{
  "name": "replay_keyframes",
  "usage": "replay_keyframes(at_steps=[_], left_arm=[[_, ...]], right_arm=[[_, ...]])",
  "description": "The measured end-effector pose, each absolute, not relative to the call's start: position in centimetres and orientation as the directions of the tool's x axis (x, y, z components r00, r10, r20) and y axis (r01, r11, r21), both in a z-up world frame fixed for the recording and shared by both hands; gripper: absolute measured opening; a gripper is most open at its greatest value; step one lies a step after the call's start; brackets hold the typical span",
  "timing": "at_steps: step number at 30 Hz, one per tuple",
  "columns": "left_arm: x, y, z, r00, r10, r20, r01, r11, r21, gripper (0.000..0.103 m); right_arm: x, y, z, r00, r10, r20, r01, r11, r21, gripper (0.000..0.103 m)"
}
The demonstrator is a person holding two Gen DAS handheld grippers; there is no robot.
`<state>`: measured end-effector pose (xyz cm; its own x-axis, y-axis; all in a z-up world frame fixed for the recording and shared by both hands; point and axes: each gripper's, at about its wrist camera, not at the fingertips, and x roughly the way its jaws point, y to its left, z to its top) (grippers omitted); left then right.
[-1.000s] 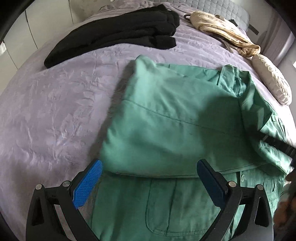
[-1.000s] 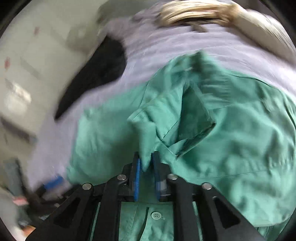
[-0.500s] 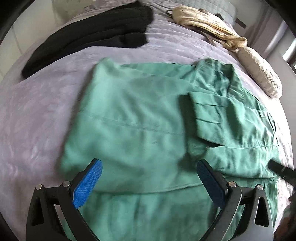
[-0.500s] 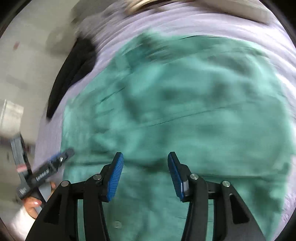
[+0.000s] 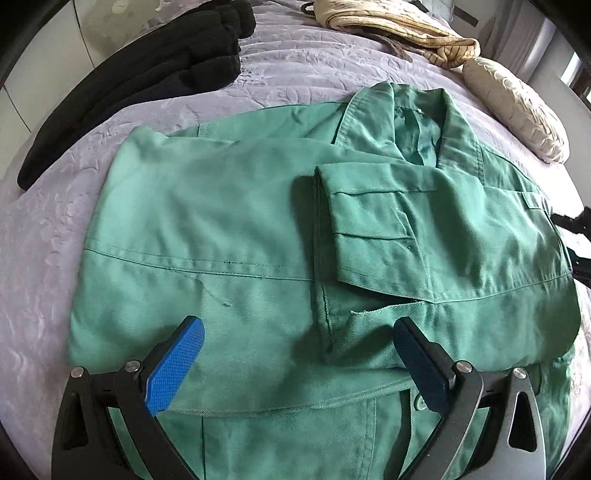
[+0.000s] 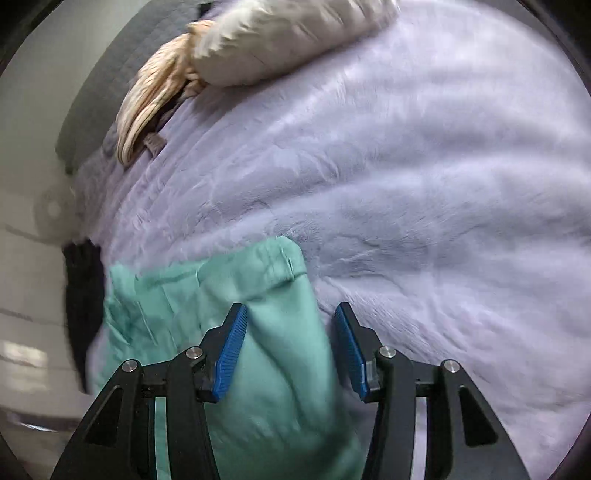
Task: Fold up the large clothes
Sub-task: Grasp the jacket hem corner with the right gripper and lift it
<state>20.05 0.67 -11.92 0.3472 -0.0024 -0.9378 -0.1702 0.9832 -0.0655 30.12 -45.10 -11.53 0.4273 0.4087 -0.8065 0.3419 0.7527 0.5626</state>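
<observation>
A green work shirt point(image 5: 221, 221) lies flat on the bed, collar point(image 5: 417, 122) at the far side. One sleeve point(image 5: 369, 221) is folded across its front. My left gripper point(image 5: 297, 325) hovers open and wide over the shirt's lower part, with nothing pinched. In the right wrist view, my right gripper point(image 6: 291, 309) is open over one outer edge of the shirt point(image 6: 266, 369). Green cloth lies under the gap between its pads, and neither pad presses on it. A black part at the right edge of the left wrist view is probably the right gripper point(image 5: 576, 221).
The lavender quilted bedspread point(image 5: 55, 258) stretches all around. A black garment point(image 5: 147, 85) lies at the far left, a beige striped cloth point(image 5: 399, 29) at the head, a cream pillow point(image 5: 517, 110) at the far right. Bare bedspread point(image 6: 443, 184) lies beyond the right gripper.
My right gripper let go of the sleeve fold, opened, and swung out to the shirt's outer edge. The sleeve now lies across the front. My left gripper shifted across the shirt, still open.
</observation>
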Motion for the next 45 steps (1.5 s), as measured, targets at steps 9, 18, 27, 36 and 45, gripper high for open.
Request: replay_keyframes(at_steps=[9, 18, 27, 36, 45], left_arm=[[21.8, -0.9, -13.5, 0.349, 0.024, -0.937, -0.15, 0.988, -0.03, 0.103], [21.2, 2.4, -11.6, 0.389, 0.067, -0.919, -0.186, 0.982, -0.007, 0.103], [19.3, -0.2, -12.8, 0.369, 0.049, -0.928, -0.087, 0.996, 0.018, 0.103], [20.0, 1.1, -13.2, 0.383, 0.056, -0.922, -0.125, 0.992, 0.009, 0.103], [23.0, -1.2, -9.4, 0.485, 0.059, -0.873, -0.103, 0.995, 0.01, 0.103]], right_arm=[[31.5, -43.3, -11.7, 0.423, 0.325, -0.846, 0.272, 0.845, 0.461, 0.004], [27.5, -45.0, -7.7, 0.47, 0.278, -0.838, 0.33, 0.825, 0.459, 0.012], [19.4, -40.6, -6.3, 0.377, 0.322, -0.868, 0.201, 0.887, 0.416, 0.012], [14.0, -44.5, -9.7, 0.393, 0.39, -0.833, 0.396, 0.745, 0.536, 0.017], [12.1, -47.7, -14.6, 0.584, 0.508, -0.633, 0.561, 0.311, 0.767, 0.024]])
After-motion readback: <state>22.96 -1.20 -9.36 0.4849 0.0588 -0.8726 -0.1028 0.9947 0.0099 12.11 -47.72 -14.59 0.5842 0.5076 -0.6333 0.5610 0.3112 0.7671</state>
